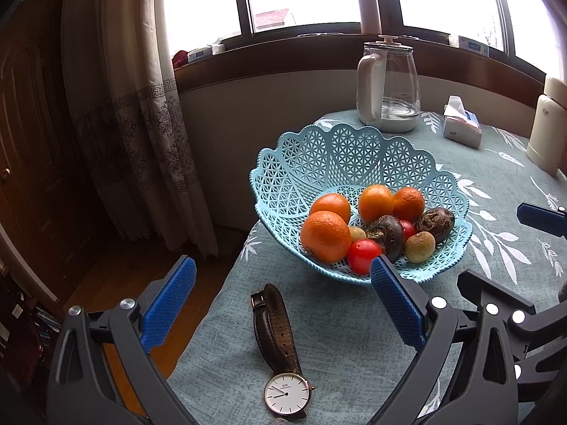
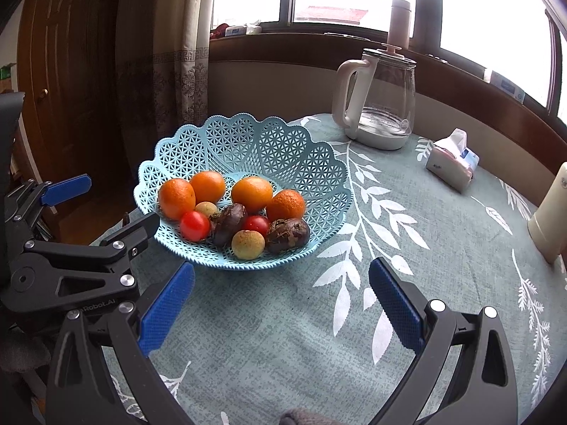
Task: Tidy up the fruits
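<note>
A light blue lattice basket point(image 1: 340, 156) point(image 2: 248, 141) sits near the table's left edge. It holds several oranges point(image 1: 325, 236) point(image 2: 251, 193), two red tomatoes point(image 1: 363, 255) point(image 2: 194, 226), two dark brown fruits point(image 1: 388, 235) point(image 2: 287, 234) and small tan round fruits point(image 1: 420, 246) point(image 2: 248, 244). My left gripper point(image 1: 283, 272) is open just in front of the basket, with nothing between its blue pads. My right gripper point(image 2: 281, 276) is open too, in front of the basket and slightly to its right, empty. The left gripper point(image 2: 106, 202) shows at the left of the right wrist view.
A wristwatch point(image 1: 280, 347) with a brown strap lies on the green leaf-patterned tablecloth point(image 2: 425, 265) under the left gripper. A glass kettle point(image 1: 388, 88) point(image 2: 381, 102), a tissue pack point(image 1: 460, 124) point(image 2: 453, 163) and a cream container point(image 1: 544, 127) point(image 2: 549, 216) stand behind. The table's edge drops off at the left.
</note>
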Motion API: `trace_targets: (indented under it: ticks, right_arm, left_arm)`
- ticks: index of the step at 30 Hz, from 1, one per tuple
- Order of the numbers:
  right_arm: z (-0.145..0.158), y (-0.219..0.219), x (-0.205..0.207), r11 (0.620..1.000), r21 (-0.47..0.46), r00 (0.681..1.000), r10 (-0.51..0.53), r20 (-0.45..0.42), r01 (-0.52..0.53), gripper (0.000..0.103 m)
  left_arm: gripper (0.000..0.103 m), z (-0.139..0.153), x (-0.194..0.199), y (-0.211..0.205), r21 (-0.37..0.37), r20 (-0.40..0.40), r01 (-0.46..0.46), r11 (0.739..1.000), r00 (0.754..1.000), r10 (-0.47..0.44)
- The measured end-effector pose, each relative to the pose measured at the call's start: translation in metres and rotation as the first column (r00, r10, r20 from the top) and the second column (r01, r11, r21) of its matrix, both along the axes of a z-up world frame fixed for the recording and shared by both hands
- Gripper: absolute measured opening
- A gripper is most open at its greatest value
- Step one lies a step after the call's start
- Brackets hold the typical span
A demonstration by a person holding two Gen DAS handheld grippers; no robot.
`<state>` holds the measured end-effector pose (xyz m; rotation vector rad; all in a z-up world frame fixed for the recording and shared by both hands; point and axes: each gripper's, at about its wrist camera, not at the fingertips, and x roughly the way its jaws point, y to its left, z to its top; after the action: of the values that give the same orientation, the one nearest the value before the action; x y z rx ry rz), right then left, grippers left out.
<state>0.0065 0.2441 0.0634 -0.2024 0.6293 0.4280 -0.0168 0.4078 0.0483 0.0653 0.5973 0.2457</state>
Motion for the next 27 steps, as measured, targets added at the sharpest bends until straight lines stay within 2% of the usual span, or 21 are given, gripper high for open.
trace_targets:
  ticks: [27]
  right_arm:
    - [0.0041, -0.0012, -0.0070, 1.000, 0.007, 1.000, 0.006, 0.029, -0.006, 0.098]
  left_arm:
    - [0.100, 0.0026, -0.0025, -0.0026, 0.011, 0.007, 0.004, 1.000, 1.000, -0.005]
